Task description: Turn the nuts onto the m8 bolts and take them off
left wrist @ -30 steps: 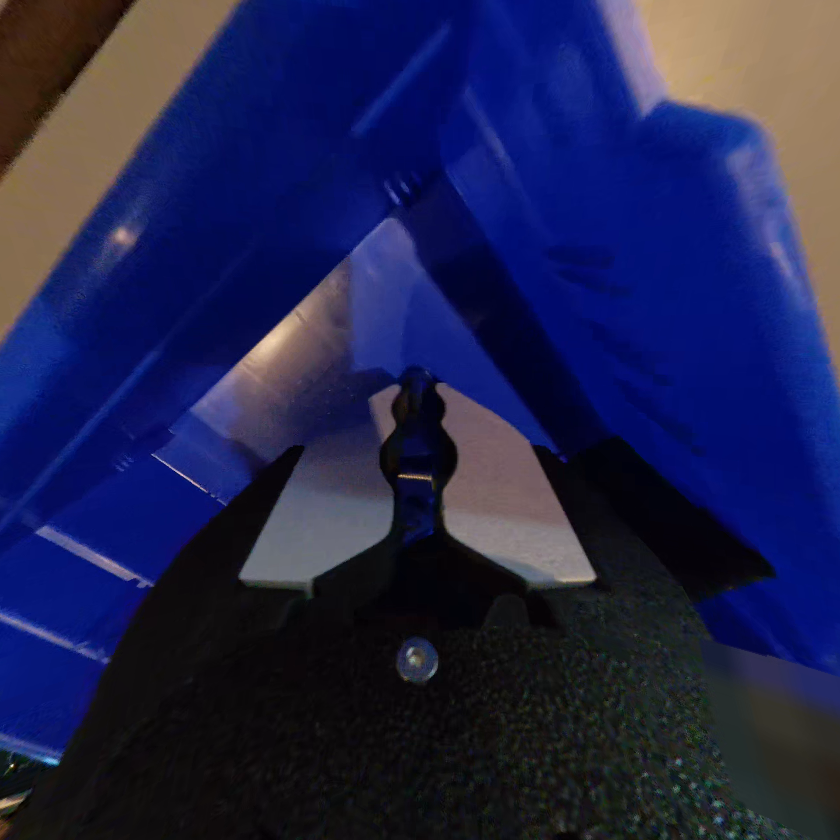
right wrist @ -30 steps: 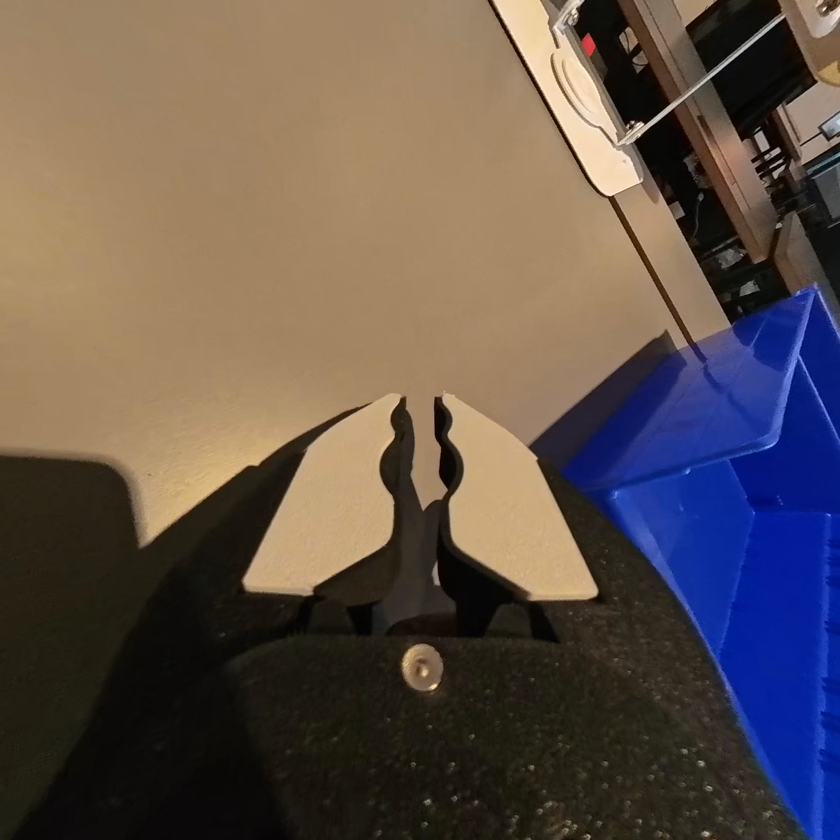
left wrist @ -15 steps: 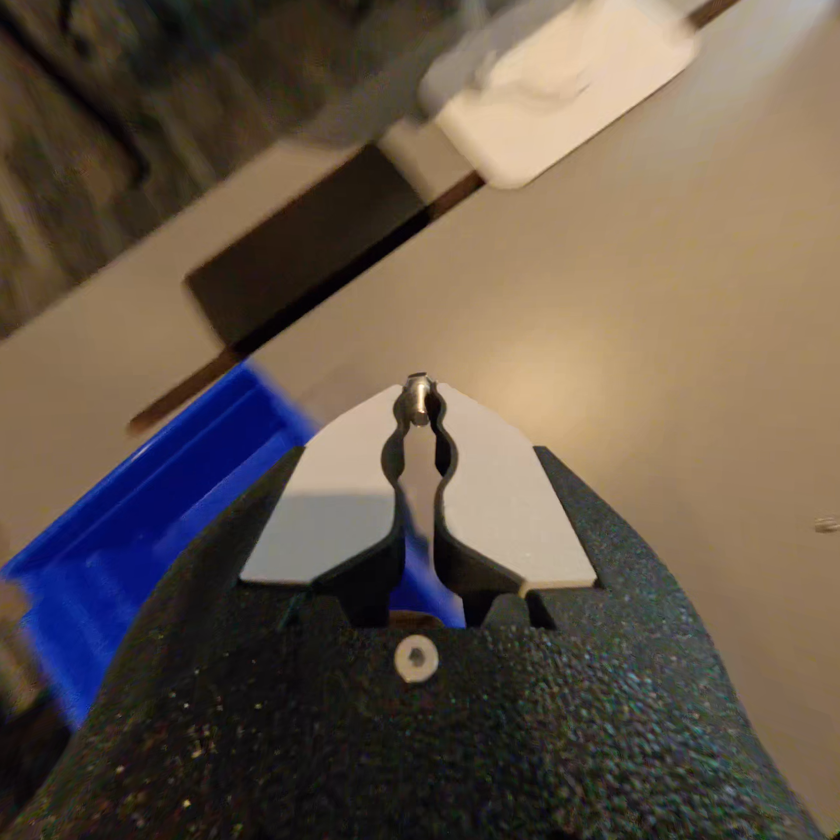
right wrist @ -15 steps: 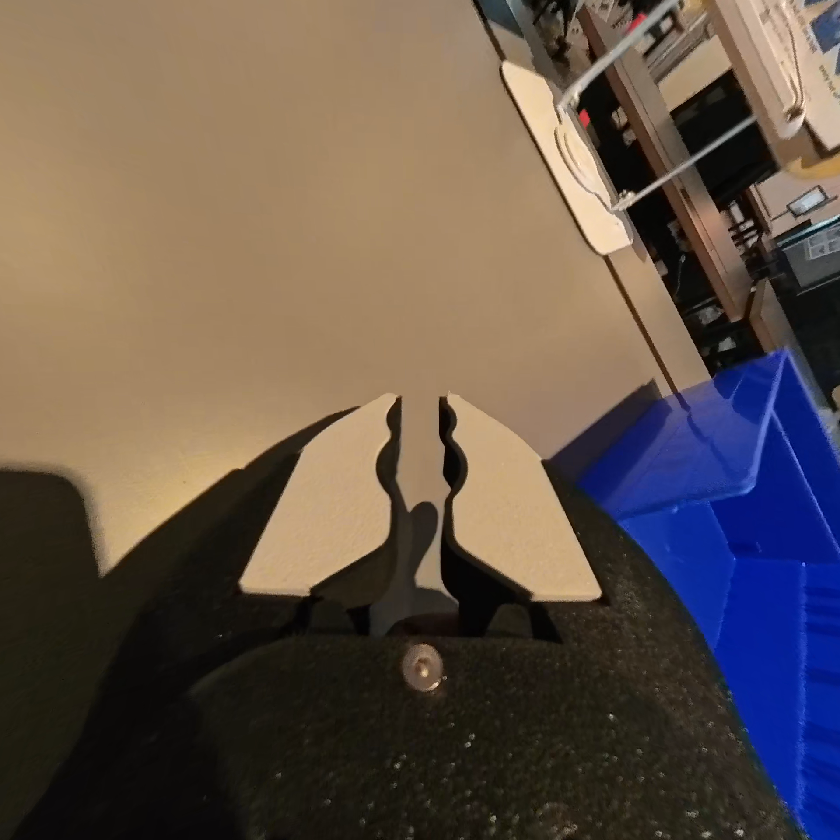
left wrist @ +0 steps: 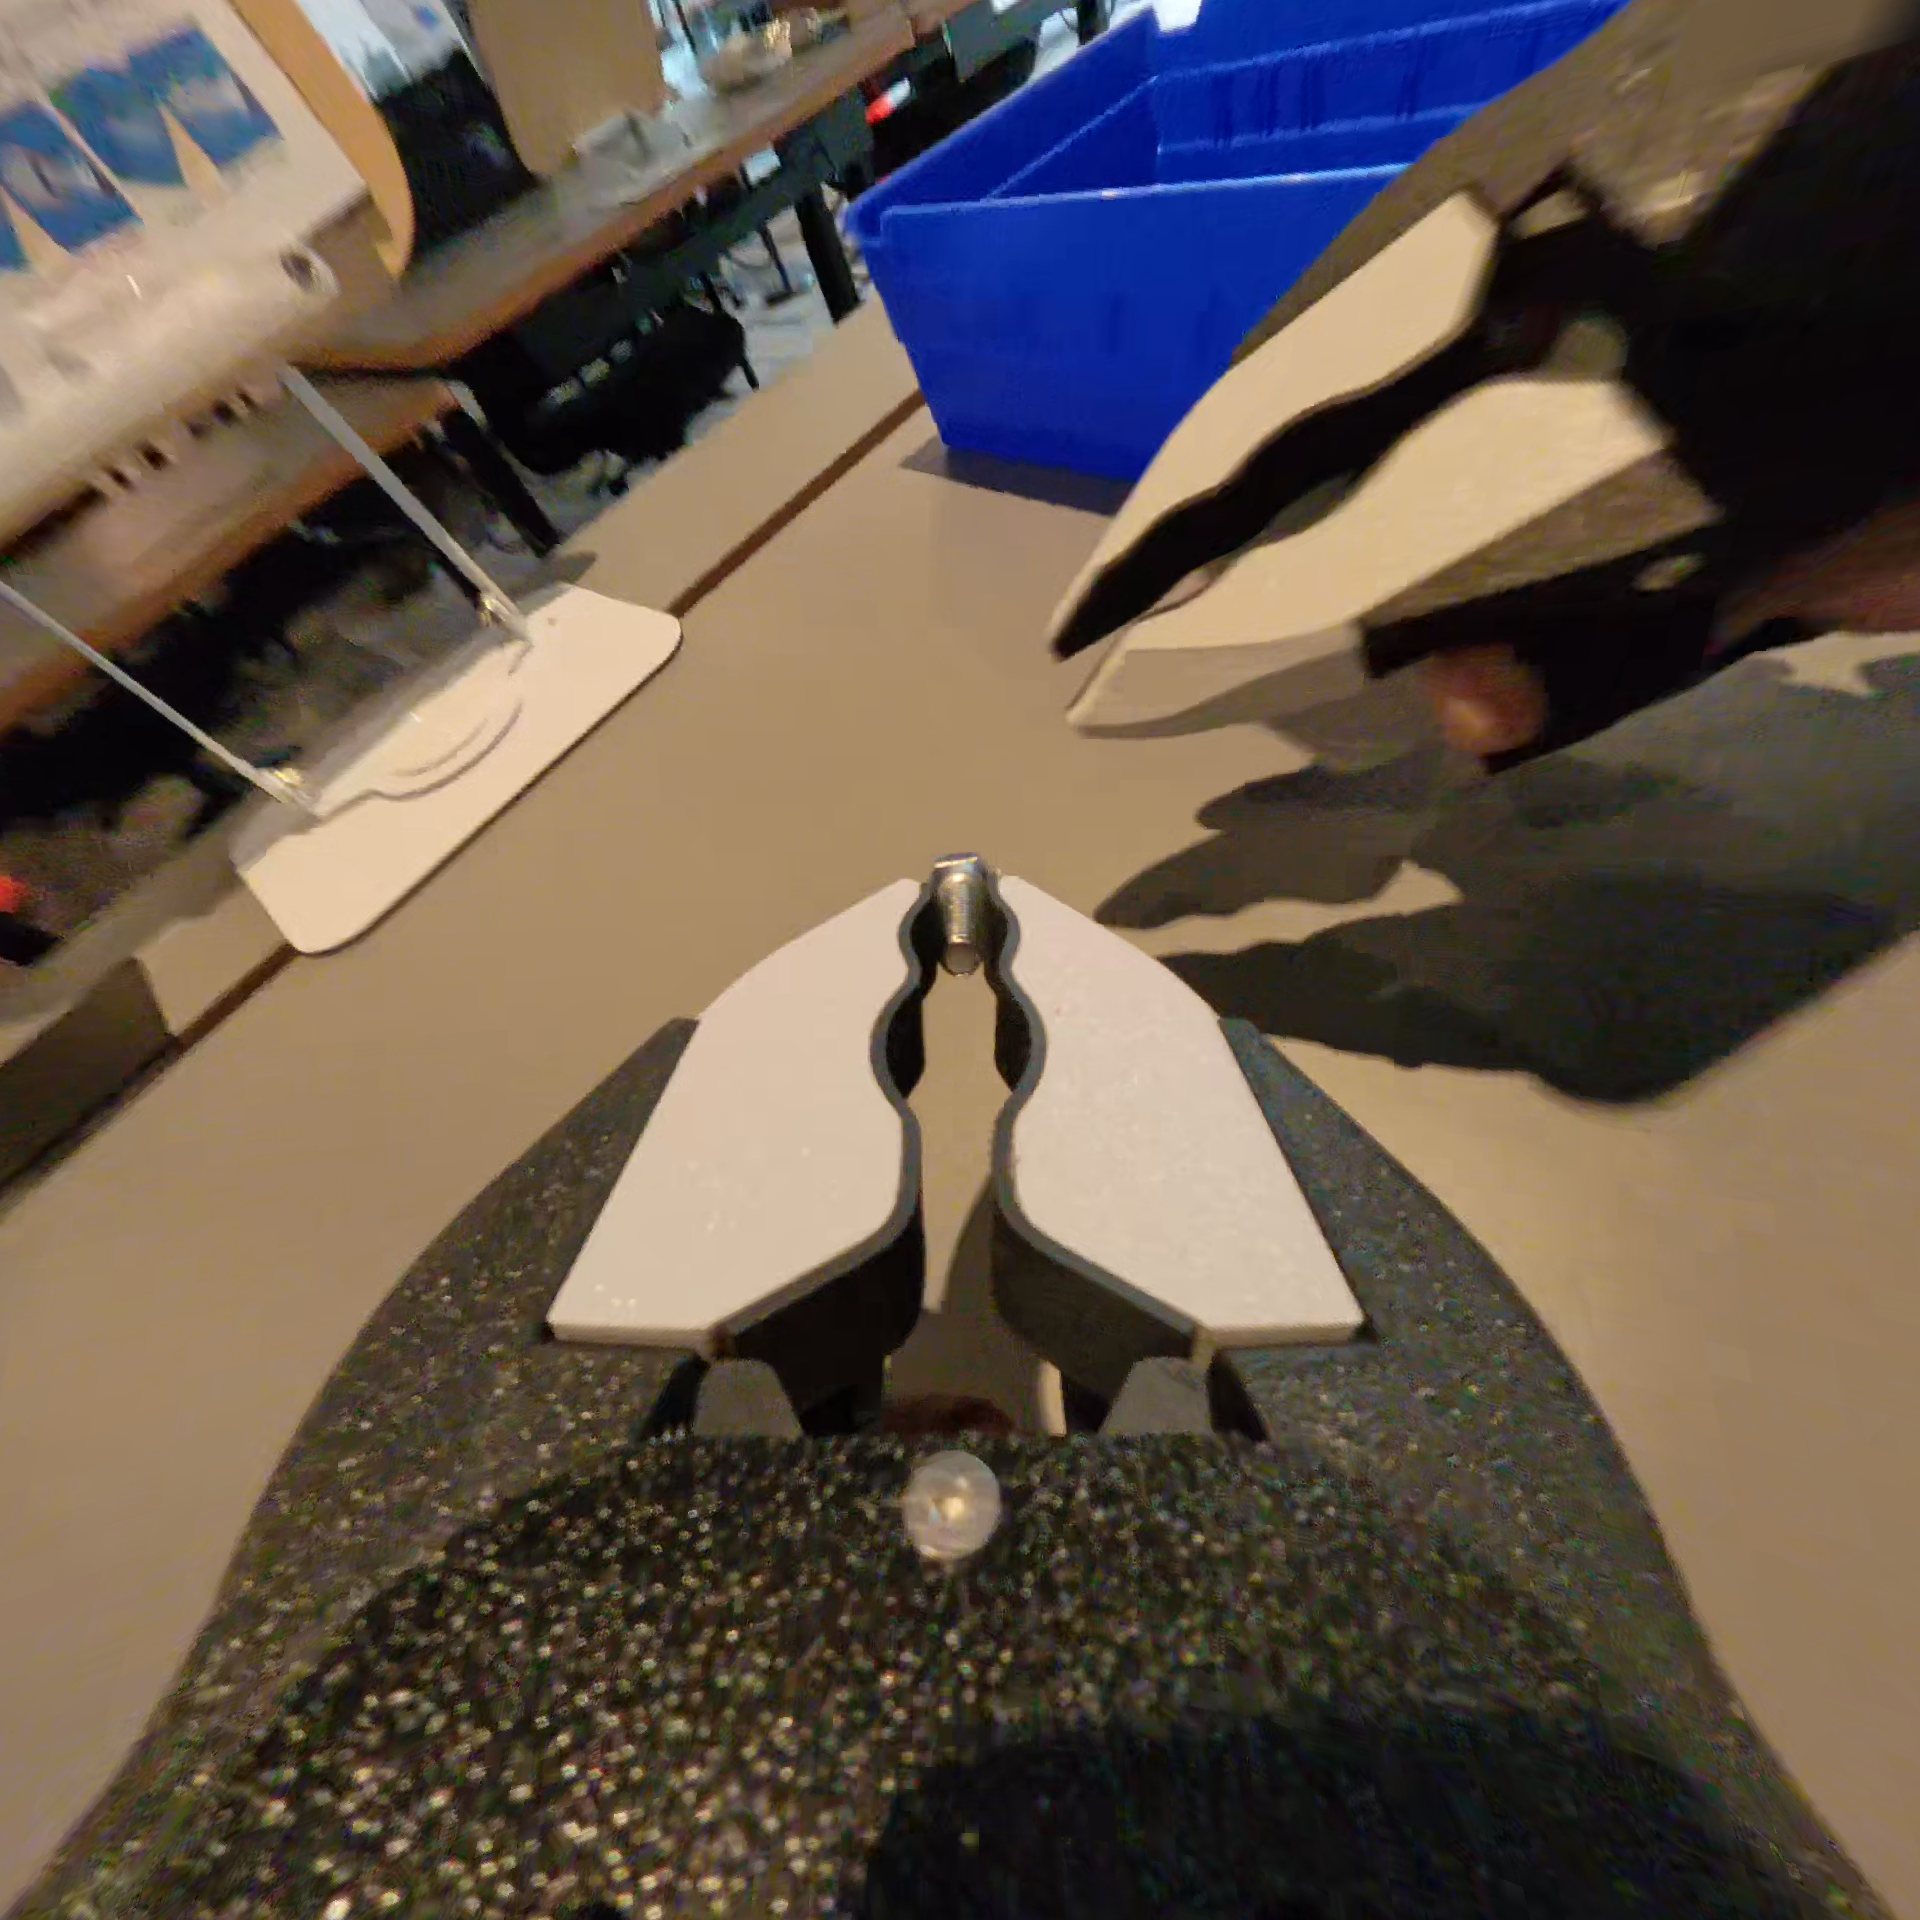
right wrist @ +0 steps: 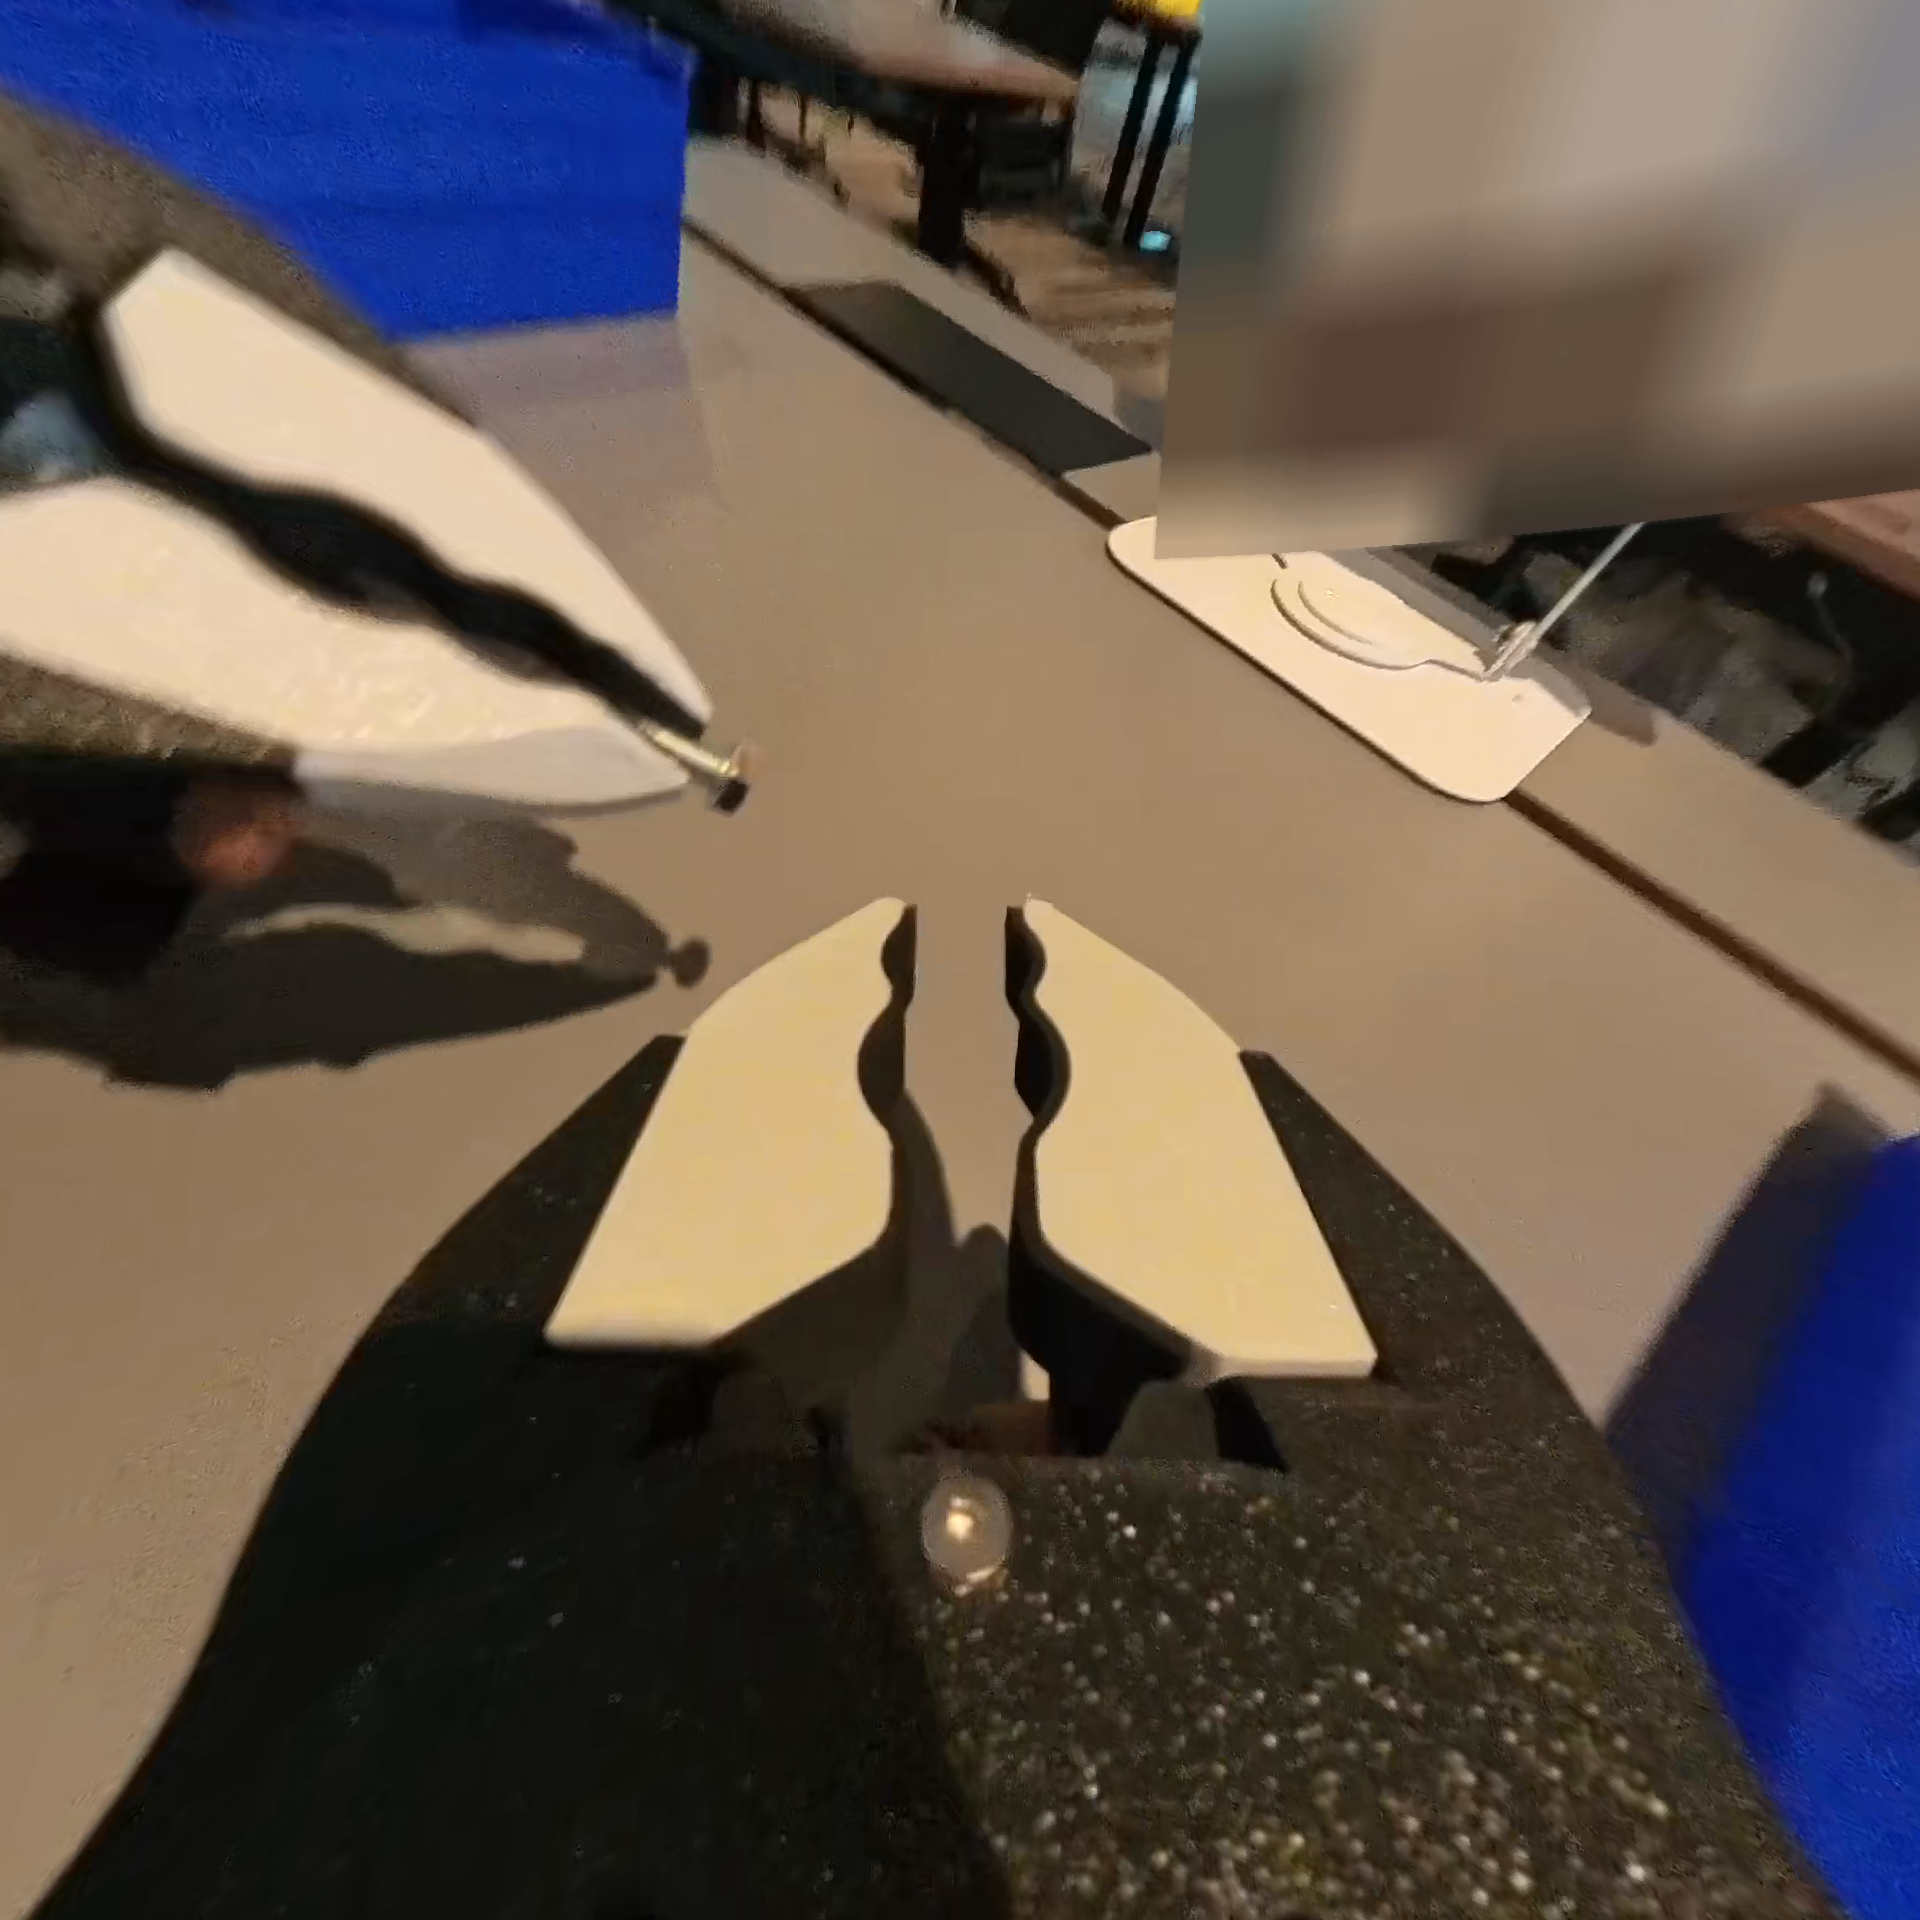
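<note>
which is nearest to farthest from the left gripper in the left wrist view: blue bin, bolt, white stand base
1. bolt, clamped at the tips of the left gripper.
2. white stand base, on the table ahead to the left.
3. blue bin, farthest, at the back right of the table.
</note>
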`<state>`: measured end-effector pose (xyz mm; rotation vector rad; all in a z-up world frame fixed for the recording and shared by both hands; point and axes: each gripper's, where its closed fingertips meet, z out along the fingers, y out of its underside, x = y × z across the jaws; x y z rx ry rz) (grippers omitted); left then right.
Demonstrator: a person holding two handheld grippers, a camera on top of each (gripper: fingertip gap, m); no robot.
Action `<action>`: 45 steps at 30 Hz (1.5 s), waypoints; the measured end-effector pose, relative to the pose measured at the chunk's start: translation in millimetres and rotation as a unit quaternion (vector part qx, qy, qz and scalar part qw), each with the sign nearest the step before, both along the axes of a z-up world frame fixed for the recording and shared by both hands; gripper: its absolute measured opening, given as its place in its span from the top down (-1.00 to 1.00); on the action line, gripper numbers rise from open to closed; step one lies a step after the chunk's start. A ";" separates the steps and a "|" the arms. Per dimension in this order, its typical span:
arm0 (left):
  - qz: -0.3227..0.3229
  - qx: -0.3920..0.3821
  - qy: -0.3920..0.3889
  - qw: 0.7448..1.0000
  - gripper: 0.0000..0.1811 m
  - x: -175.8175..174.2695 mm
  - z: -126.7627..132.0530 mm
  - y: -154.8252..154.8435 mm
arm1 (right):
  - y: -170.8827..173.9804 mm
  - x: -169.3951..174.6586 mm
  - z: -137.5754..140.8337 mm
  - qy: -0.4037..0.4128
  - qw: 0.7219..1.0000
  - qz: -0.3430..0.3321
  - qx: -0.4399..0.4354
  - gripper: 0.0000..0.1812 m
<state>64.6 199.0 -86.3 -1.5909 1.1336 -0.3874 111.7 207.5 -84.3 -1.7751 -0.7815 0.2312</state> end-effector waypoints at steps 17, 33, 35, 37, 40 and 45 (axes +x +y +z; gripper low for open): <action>-0.133 0.018 0.222 0.966 0.92 -5.8 -65.9 -77.2 | -41.2 -22.9 -47.2 -0.260 0.952 0.105 0.126 0.83; -0.180 -0.060 0.068 0.979 0.71 -14.3 -22.1 -91.0 | -71.6 -10.4 -57.0 -0.285 0.941 0.169 0.064 0.81; -0.180 -0.064 0.025 0.981 0.71 -22.9 -4.5 -85.1 | -78.7 -21.1 -57.2 -0.256 0.947 0.184 0.055 0.81; -0.169 -0.055 0.012 0.984 0.71 -31.7 4.7 -76.9 | -86.6 -34.7 -56.2 -0.235 0.948 0.205 0.057 0.82; -0.134 -0.051 0.003 0.990 0.73 -37.9 9.6 -64.1 | -94.1 -49.7 -57.9 -0.221 0.947 0.225 0.054 0.83; -0.117 -0.056 0.030 0.991 0.73 -35.4 -1.3 -62.0 | -83.6 -50.3 -65.3 -0.250 0.946 0.199 0.052 0.93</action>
